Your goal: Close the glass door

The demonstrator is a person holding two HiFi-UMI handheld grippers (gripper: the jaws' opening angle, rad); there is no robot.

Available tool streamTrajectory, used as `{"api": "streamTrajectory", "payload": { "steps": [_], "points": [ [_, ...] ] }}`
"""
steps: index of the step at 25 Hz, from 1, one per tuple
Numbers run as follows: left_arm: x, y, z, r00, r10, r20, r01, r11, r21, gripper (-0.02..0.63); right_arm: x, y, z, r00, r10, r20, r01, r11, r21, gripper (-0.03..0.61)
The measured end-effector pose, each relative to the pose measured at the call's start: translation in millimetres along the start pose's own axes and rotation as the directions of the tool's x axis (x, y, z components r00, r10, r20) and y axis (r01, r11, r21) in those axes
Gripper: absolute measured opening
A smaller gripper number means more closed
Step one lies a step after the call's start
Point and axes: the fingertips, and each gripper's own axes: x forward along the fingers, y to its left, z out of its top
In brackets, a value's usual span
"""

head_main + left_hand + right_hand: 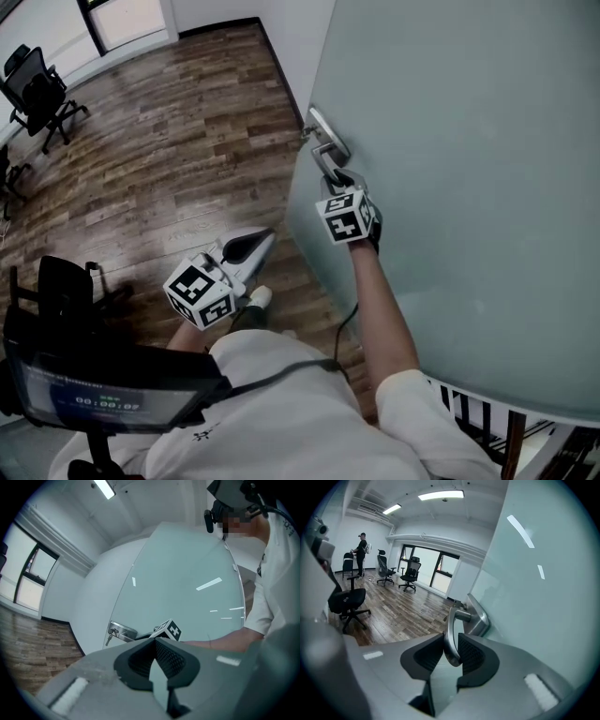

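Note:
The frosted glass door (450,187) fills the right of the head view, with its metal lever handle (325,155) near the door's free edge. My right gripper (339,178) is shut on that handle. In the right gripper view the lever (451,634) hangs down between the two dark pads of my right gripper (451,643), and both pads touch it. My left gripper (258,242) hangs free over the wooden floor, left of the door and apart from it. The left gripper view shows my left gripper (154,641) with its tips together and nothing held, facing the door (187,583).
Wood floor (169,141) stretches out to the left. Black office chairs (37,89) stand at the far left, and another chair (347,602) is close by. A person (361,555) stands far back. A white wall (291,47) meets the door's edge.

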Motion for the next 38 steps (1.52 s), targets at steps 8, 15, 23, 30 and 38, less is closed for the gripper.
{"api": "streamTrajectory", "payload": {
  "steps": [8,15,23,30,38],
  "points": [
    [-58,-67,-18,0.985,0.171,0.034,-0.171,0.985,0.017,0.006,-15,26,10,1.0,0.026,0.017,-0.026,0.999,-0.022,0.1],
    [-110,-84,-32,0.933,0.352,0.076,-0.35,0.936,-0.03,0.006,-23,43,14,0.998,0.054,0.023,-0.053,0.998,-0.031,0.098],
    [-150,-84,-40,0.887,0.455,0.076,-0.451,0.89,-0.065,0.006,-22,60,20,0.998,0.049,0.044,-0.046,0.997,-0.062,0.1],
    [-147,-79,-33,0.879,0.468,0.089,-0.462,0.883,-0.079,0.006,-27,66,24,0.996,0.082,0.042,-0.079,0.994,-0.075,0.097],
    [-182,-80,-45,0.86,0.503,0.086,-0.495,0.863,-0.099,0.006,-32,89,21,0.991,0.122,0.06,-0.116,0.988,-0.102,0.095]
  ]
}}
